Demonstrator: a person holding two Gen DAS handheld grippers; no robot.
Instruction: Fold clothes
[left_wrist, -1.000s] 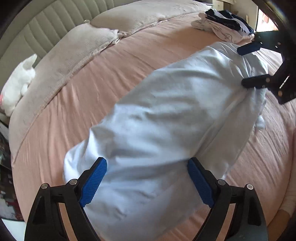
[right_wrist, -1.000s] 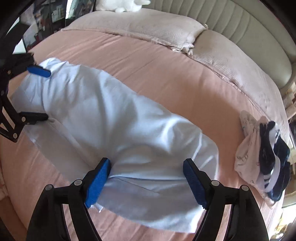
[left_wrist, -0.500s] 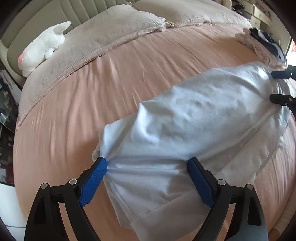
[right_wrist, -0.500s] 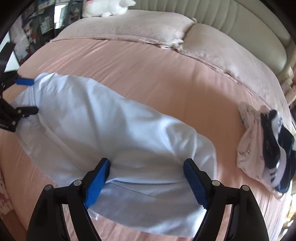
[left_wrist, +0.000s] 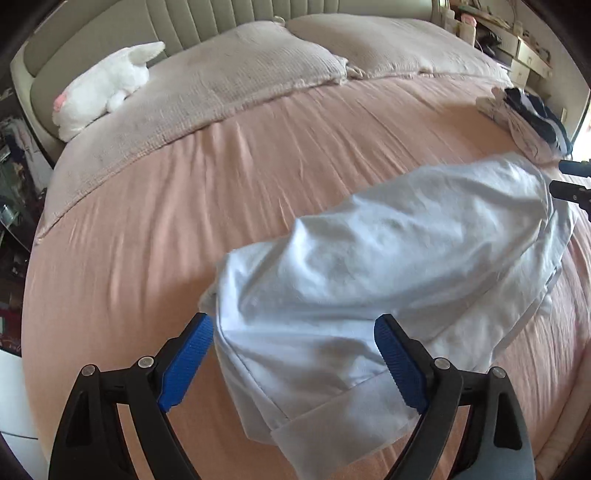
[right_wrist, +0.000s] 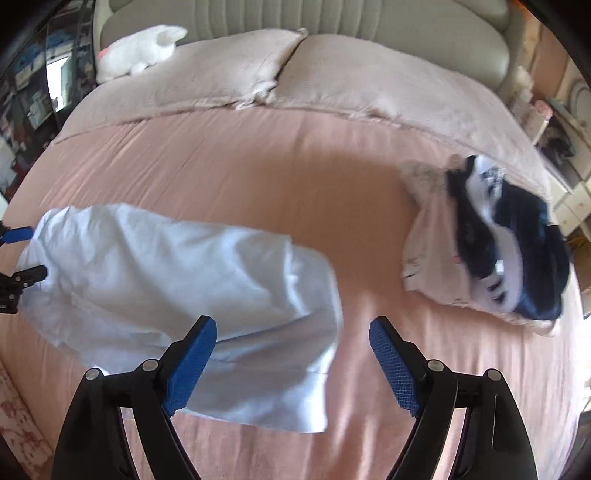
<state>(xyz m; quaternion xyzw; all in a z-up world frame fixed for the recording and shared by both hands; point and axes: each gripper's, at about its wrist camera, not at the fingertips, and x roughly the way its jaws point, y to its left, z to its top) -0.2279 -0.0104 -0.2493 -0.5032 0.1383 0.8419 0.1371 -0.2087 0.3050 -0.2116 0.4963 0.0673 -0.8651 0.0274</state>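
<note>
A pale blue garment (left_wrist: 369, 258) lies folded lengthwise across the pink bed cover (left_wrist: 184, 221). My left gripper (left_wrist: 293, 328) hovers open above its left end, with the cloth below the gap and no pad pressing it. At the right edge of the same view is my right gripper (left_wrist: 569, 181), at the garment's far end. In the right wrist view the garment (right_wrist: 166, 269) stretches leftward, and my right gripper (right_wrist: 291, 328) has its jaws opening above the right end. The cloth passes under its left finger (right_wrist: 192, 354) only. My left gripper (right_wrist: 22, 254) shows at the left edge.
A heap of dark blue and white clothes (right_wrist: 498, 251) on a beige garment lies on the bed's right side. Two beige pillows (left_wrist: 258, 66) and a white plush toy (left_wrist: 103, 85) sit against the padded headboard. Cluttered furniture stands beyond the bed's sides.
Both grippers have rolled and drifted apart along the garment: the left one toward its left end, the right one past its right end. The garment stays lying on the bed.
</note>
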